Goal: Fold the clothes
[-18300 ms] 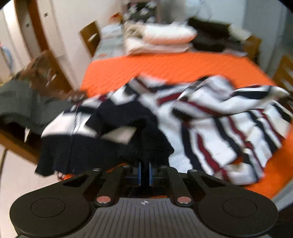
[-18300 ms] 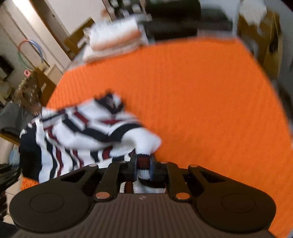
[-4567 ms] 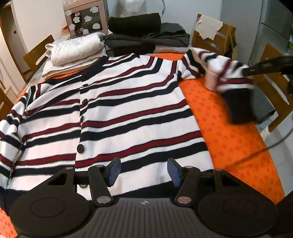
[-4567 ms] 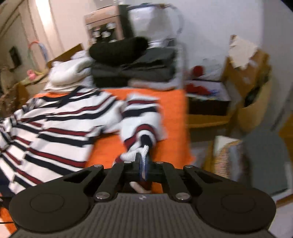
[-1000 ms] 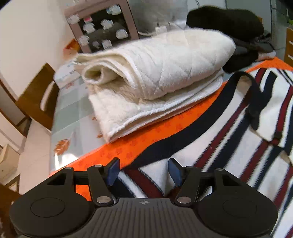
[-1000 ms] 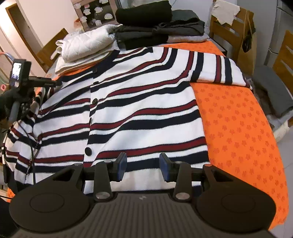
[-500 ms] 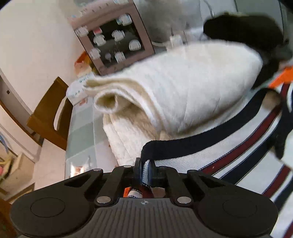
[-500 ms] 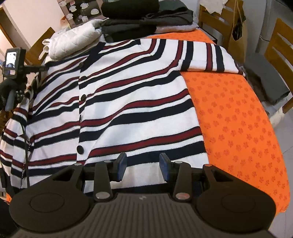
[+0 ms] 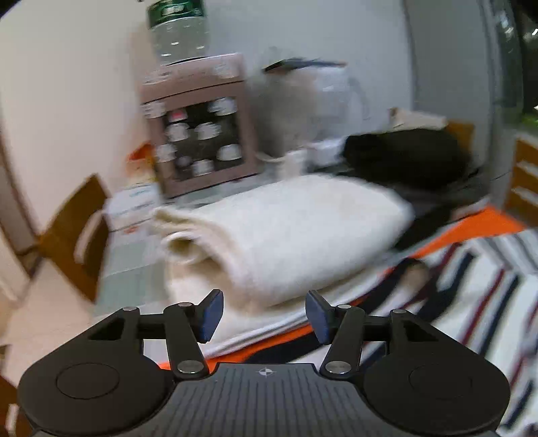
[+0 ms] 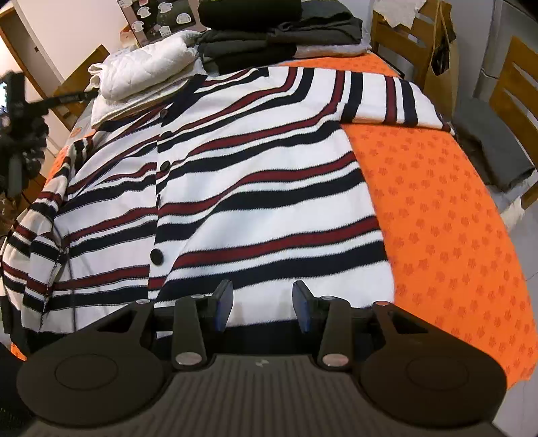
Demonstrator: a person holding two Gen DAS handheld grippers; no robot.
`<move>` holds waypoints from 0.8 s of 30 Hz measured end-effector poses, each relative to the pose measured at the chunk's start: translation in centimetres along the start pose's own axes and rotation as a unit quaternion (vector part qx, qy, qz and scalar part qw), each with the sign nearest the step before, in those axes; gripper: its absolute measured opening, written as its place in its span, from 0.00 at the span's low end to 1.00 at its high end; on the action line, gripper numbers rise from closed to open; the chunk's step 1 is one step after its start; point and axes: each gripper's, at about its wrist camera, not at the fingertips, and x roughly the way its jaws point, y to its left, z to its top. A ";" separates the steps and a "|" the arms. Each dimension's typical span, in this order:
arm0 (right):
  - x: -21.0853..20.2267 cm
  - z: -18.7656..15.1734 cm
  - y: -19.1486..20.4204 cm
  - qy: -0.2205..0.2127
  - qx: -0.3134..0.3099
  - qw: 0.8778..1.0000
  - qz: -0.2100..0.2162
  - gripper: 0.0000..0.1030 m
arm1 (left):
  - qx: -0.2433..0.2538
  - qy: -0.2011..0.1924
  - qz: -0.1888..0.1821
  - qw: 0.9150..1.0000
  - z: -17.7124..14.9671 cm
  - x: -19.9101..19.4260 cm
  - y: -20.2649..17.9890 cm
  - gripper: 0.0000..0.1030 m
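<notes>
A white cardigan (image 10: 255,188) with navy and red stripes and black buttons lies spread flat, front up, on the orange cloth (image 10: 447,215). Its right sleeve (image 10: 393,97) stretches out to the right at the far end; its left sleeve (image 10: 30,242) hangs bunched at the left edge. My right gripper (image 10: 262,304) is open and empty, just above the hem. My left gripper (image 9: 262,317) is open and empty near the cardigan's collar (image 9: 407,279), in front of a folded white quilt (image 9: 285,235). The left gripper also shows at the far left in the right wrist view (image 10: 20,101).
Folded dark clothes (image 10: 269,30) are stacked at the table's far end beside the white quilt (image 10: 144,67). A pink cabinet with cups (image 9: 198,131) stands behind. Wooden chairs (image 10: 514,90) stand on the right, one (image 9: 74,235) on the left. Grey cloth (image 10: 494,148) lies on a chair seat.
My left gripper has let go of the collar and opened, and has lifted back from it. The collar now lies down by the quilt. My right gripper stays open over the hem.
</notes>
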 end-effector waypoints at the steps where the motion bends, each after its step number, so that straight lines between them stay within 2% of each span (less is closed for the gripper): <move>1: 0.0 -0.2 0.0 0.000 0.003 1.000 -0.001 0.43 | 0.003 0.005 -0.016 1.000 0.0 0.2 -0.7 0.55; 8: -1.4 -1.7 -0.3 -0.009 0.026 0.999 -0.022 0.43 | 0.024 0.066 -0.110 0.991 -1.5 4.2 -6.3 0.55; 14: -2.5 -3.4 -1.0 -0.012 0.055 0.998 -0.041 0.43 | 0.035 0.106 -0.118 0.987 -3.3 6.7 -9.8 0.54; 15: -2.6 -3.7 -1.0 -0.013 0.059 0.997 -0.043 0.43 | 0.036 0.108 -0.116 0.987 -3.6 6.9 -10.1 0.43; 16: -2.6 -4.0 -1.1 -0.012 0.062 0.997 -0.045 0.43 | 0.037 0.107 -0.113 0.987 -3.7 7.0 -10.2 0.26; 18: -2.7 -4.5 -1.1 -0.012 0.067 0.997 -0.047 0.43 | 0.037 0.101 -0.104 0.989 -3.9 7.1 -10.4 0.07; 20: -2.8 -4.9 -1.1 -0.011 0.069 0.996 -0.049 0.43 | 0.031 0.080 -0.094 0.992 -3.5 6.6 -10.3 0.04; 22: -2.8 -5.2 -1.0 -0.012 0.068 0.996 -0.050 0.43 | 0.020 0.058 -0.068 0.996 -2.5 6.1 -9.9 0.02; 24: -2.8 -5.4 -0.9 -0.013 0.069 0.996 -0.048 0.43 | 0.022 0.061 -0.048 0.997 -1.9 6.5 -9.4 0.02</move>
